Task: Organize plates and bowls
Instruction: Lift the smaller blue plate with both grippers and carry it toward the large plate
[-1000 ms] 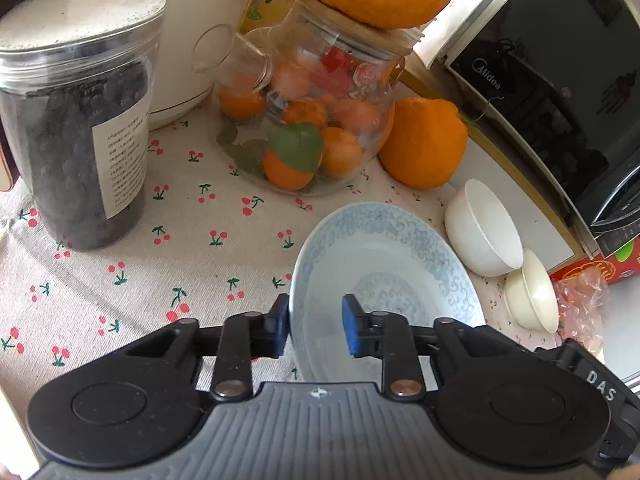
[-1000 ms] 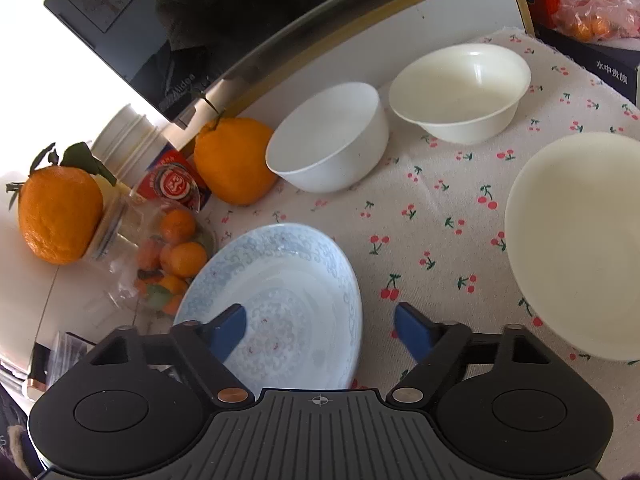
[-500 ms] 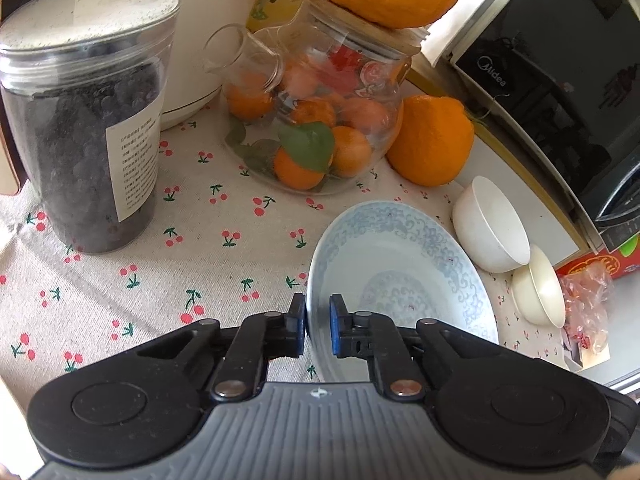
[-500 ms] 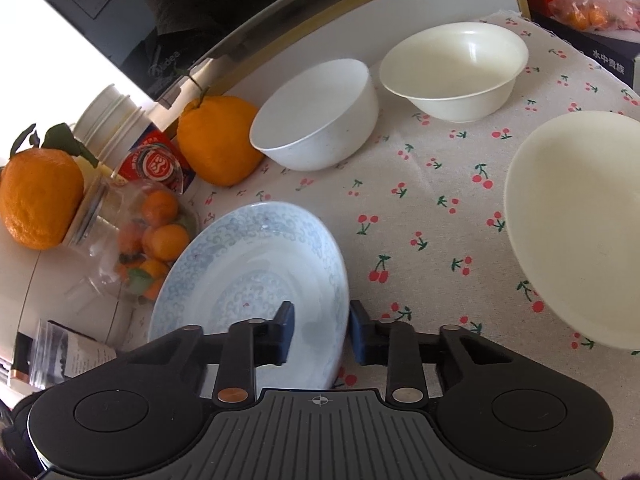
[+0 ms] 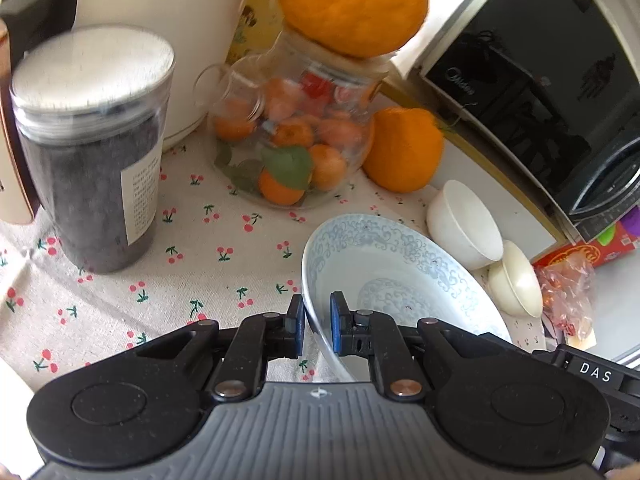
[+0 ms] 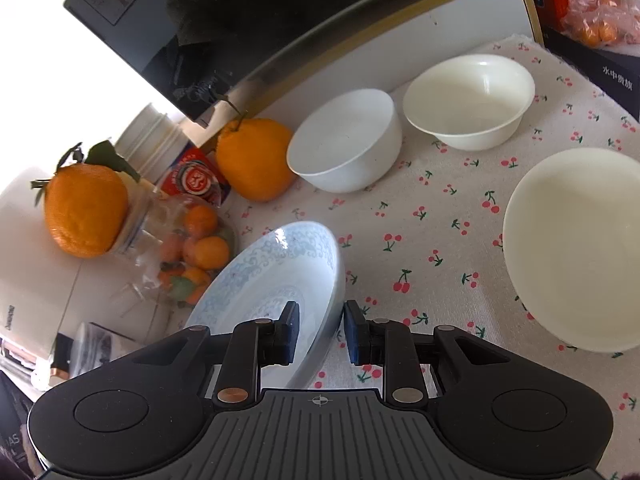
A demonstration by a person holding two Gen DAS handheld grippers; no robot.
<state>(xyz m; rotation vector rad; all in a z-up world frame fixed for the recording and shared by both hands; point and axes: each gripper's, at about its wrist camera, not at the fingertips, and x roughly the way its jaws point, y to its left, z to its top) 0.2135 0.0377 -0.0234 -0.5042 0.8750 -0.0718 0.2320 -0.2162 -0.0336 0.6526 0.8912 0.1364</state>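
A blue-patterned plate (image 5: 392,264) is held tilted above the cherry-print cloth by both grippers. My left gripper (image 5: 317,328) is shut on its near rim. My right gripper (image 6: 320,332) is shut on the plate's (image 6: 272,280) right rim. A white bowl (image 6: 346,140) and a cream bowl (image 6: 468,100) stand at the back by the microwave. They also show in the left wrist view as the white bowl (image 5: 464,224) and the cream bowl (image 5: 516,284). A large cream plate (image 6: 580,248) lies on the right.
A dark-filled jar (image 5: 92,152) stands at the left. A glass jar of small oranges (image 5: 292,148) has a big orange (image 5: 352,4) on top. Another orange (image 5: 404,152) sits beside it. A microwave (image 5: 540,92) lines the back. A bagged snack (image 5: 568,292) lies at far right.
Both grippers closed onto the blue plate's rim from opposite sides. The plate has lifted and tilted off the cloth.
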